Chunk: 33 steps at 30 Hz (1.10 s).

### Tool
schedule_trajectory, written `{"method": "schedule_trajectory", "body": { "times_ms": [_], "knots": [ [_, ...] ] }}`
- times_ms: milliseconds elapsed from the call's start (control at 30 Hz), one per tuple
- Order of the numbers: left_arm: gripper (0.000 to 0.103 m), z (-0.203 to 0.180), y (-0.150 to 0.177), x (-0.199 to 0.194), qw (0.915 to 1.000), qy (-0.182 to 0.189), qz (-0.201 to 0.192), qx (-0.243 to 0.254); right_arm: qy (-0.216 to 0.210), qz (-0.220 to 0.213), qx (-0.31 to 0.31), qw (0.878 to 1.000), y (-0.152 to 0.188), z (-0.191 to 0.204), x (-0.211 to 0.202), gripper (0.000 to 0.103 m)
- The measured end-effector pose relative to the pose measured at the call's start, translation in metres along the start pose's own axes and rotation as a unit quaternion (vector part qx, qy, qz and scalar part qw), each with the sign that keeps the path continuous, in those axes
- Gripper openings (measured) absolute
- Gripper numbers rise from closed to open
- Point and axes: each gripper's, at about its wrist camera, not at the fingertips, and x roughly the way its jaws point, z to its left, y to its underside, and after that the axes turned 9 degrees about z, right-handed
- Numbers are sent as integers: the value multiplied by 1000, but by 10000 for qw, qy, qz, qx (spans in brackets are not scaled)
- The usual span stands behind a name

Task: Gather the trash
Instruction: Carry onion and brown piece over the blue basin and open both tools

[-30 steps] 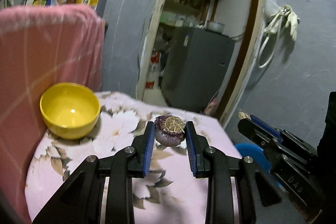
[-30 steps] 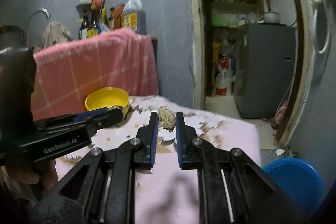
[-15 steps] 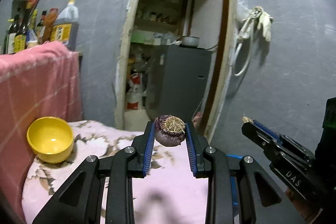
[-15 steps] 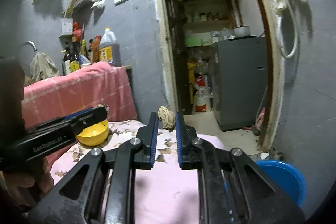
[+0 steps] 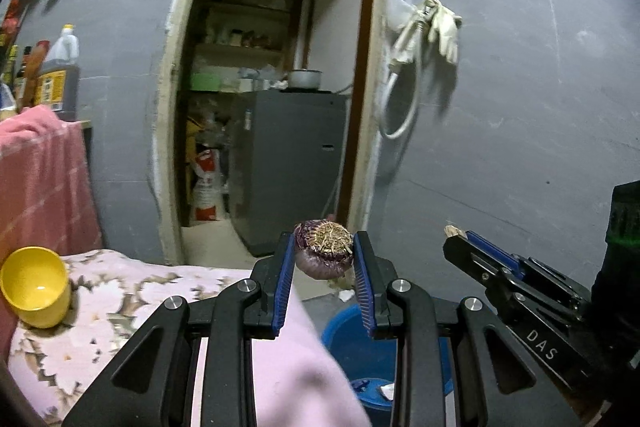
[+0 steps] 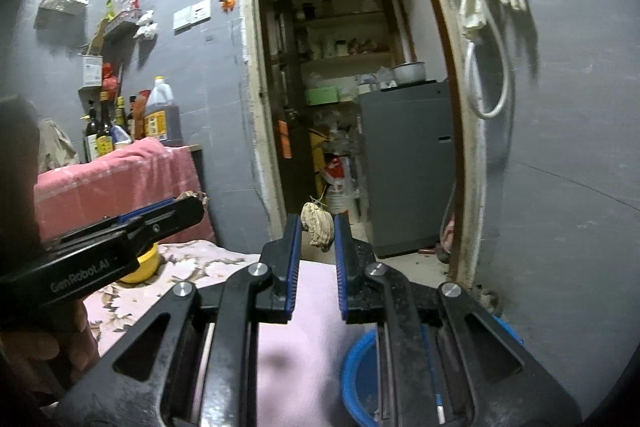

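Note:
My left gripper (image 5: 324, 259) is shut on a purple onion end (image 5: 325, 251) with dry roots, held in the air past the table's right edge, above a blue bin (image 5: 352, 343) on the floor. My right gripper (image 6: 317, 233) is shut on a beige dry scrap (image 6: 318, 226), also held in the air, with the blue bin (image 6: 360, 375) below it. The right gripper shows at the right of the left wrist view (image 5: 452, 233). The left gripper shows at the left of the right wrist view (image 6: 192, 201).
A yellow bowl (image 5: 34, 287) stands on the floral pink tablecloth (image 5: 120, 291) at the left. A pink towel (image 5: 40, 179) hangs behind it, with bottles (image 6: 160, 117) beyond. A doorway with a grey fridge (image 5: 292, 167) lies ahead. Gloves and a hose (image 5: 424, 35) hang on the grey wall.
Both grippers have lifted and swung right, away from the table, each keeping its scrap. The bowl has slid to the left edge of view and the blue bin has come into view below.

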Motion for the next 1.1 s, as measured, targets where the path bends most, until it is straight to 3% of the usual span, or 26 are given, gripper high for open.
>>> {"method": "schedule_trajectory", "body": {
  "times_ms": [433,733,1100],
  "knots": [
    [25,-50,19,70,9965,404,677,294,339,377,402,9979,30,-65,11,24],
    [25,-62,39,116,9915,501,1134,394,471,762,677,9937,57,-94,31,24],
    [27,-63,67,166,9784,527,1975,309,547,1311,959,9852,81,-113,58,25]
  ]
}}
